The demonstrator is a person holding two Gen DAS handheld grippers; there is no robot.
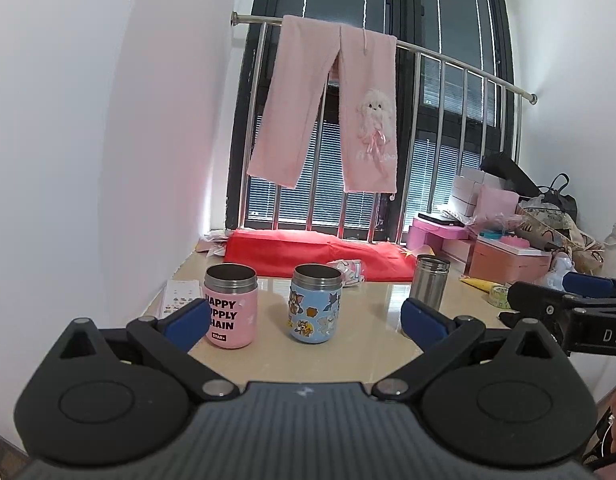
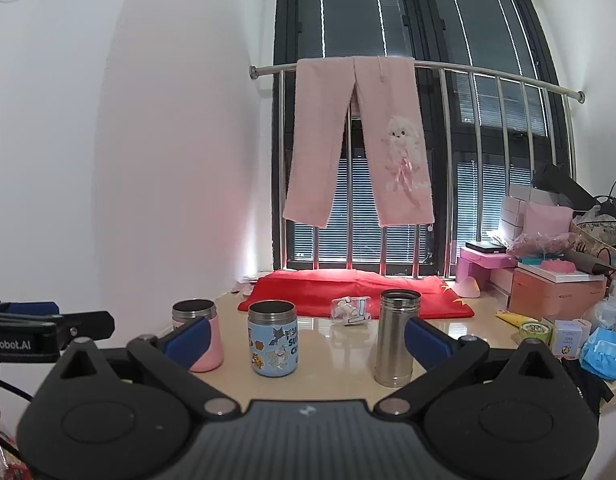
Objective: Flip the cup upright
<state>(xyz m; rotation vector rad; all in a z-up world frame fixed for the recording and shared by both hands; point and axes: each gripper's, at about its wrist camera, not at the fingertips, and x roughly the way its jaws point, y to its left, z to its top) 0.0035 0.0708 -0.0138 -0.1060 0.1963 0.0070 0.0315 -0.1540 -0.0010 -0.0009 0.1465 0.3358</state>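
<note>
Three cups upright on the table [image 1: 347, 360] — both grippers wide open.

Pink cup [image 1: 230, 306], blue cup [image 1: 315, 303] and steel cup [image 1: 429, 282] stand in a row, mouths up; left gripper [image 1: 304, 322] and right gripper [image 2: 306, 338] hover just short, holding nothing.
</note>
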